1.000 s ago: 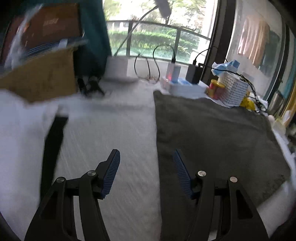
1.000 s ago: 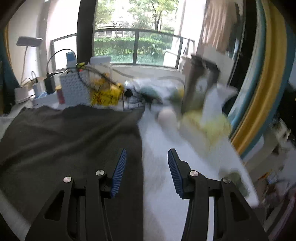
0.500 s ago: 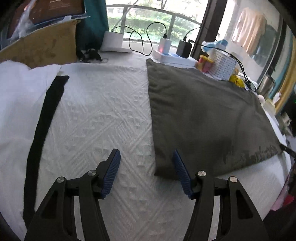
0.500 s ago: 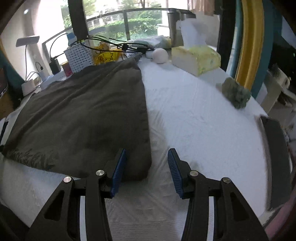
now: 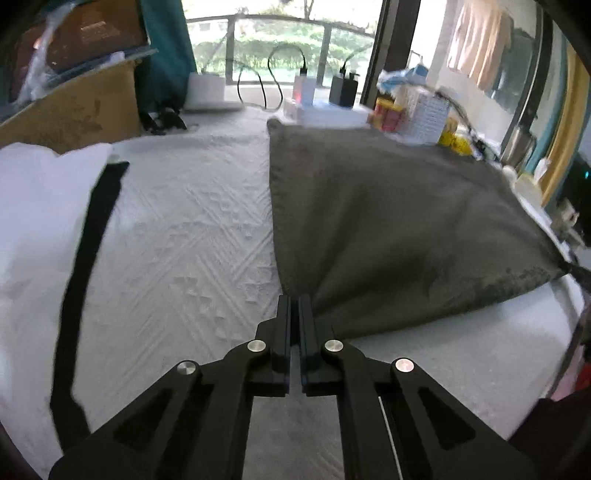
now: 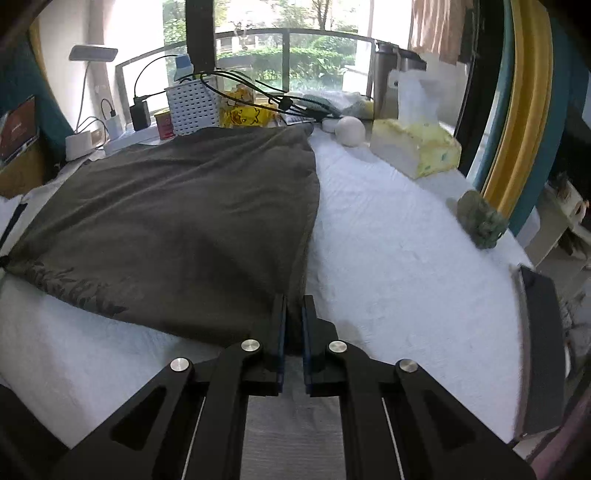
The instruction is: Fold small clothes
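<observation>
No brand or label reads clearly: the brown box point(image 5: 98, 35) left of the window carries pale lettering too blurred to make out, and the yellow packet point(image 6: 245, 112) behind the dark grey garment point(image 6: 177, 225) shows only a cartoon print. A darker leaf-like pattern runs along the garment's near hem.

The left hand-held gripper point(image 5: 294, 299) has its fingers pressed nearly together, clamped on the garment's near left corner, where the cloth bunches into a point between the pads. The right hand-held gripper point(image 6: 293, 301) is likewise closed on the garment's near right corner, a narrow fold of fabric visible between its blue pads point(image 6: 282, 332).

The garment point(image 5: 388, 229) lies spread flat on the white textured worktop point(image 5: 192, 236), its side edges running from the grippers away toward the window, its far edge close to the white perforated basket point(image 6: 192, 107) and the chargers. Which of its axes is the longer I cannot tell (the fisheye distorts it).

Left of the garment lies a white cloth with a black strap point(image 5: 88, 258). Right of it sit a yellow tissue box point(image 6: 417, 147), a white ball point(image 6: 350, 131) and a small green lump point(image 6: 482, 223).
</observation>
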A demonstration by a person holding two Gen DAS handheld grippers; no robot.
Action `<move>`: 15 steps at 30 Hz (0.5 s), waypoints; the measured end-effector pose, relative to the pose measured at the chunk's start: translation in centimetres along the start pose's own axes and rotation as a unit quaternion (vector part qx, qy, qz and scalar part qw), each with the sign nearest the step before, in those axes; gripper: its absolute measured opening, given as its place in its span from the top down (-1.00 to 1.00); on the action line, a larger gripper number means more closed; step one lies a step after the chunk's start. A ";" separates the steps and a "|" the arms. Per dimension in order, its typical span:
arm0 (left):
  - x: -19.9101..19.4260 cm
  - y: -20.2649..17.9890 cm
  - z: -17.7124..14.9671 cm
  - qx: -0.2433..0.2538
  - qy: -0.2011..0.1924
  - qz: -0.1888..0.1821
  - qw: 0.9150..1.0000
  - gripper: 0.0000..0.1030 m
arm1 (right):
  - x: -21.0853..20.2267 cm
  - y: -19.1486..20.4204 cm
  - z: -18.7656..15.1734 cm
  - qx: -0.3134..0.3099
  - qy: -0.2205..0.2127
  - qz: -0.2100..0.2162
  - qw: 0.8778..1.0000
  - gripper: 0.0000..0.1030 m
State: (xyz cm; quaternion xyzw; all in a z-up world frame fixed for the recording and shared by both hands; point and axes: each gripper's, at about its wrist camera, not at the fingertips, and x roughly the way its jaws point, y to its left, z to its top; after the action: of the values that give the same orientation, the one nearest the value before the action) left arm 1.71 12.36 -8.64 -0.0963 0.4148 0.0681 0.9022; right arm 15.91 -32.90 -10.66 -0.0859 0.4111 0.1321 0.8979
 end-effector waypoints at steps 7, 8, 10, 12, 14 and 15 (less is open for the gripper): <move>-3.3 -1.7 -1.6 0.017 0.017 -0.012 1.000 0.92 | -1.2 -0.2 0.4 -0.032 -0.005 -0.015 0.999 0.89; -3.5 -1.9 -2.1 0.023 0.023 -0.012 0.999 0.92 | -1.3 -0.3 0.2 -0.034 -0.004 -0.015 0.999 0.89; -3.7 -2.0 -2.9 0.028 0.034 -0.013 0.999 0.92 | -1.5 -0.5 -0.5 -0.037 0.000 -0.016 0.999 0.89; -3.8 -2.1 -3.6 0.031 0.039 -0.013 0.999 0.92 | -1.6 -0.6 -1.5 -0.035 0.008 -0.014 0.999 0.89; -4.2 -2.3 -4.1 0.034 0.041 -0.011 0.999 0.92 | -1.8 -0.4 -2.3 -0.034 0.010 -0.013 0.999 0.89; -4.0 -2.0 -4.2 0.032 0.042 -0.012 0.999 0.92 | -1.9 -0.3 -2.8 -0.034 0.011 -0.013 0.999 0.89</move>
State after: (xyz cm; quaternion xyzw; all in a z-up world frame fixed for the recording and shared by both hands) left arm -3.60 9.30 -8.05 -0.0750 0.4535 0.0400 0.8872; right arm 12.84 -34.26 -10.98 -0.1234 0.4151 0.1329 0.8915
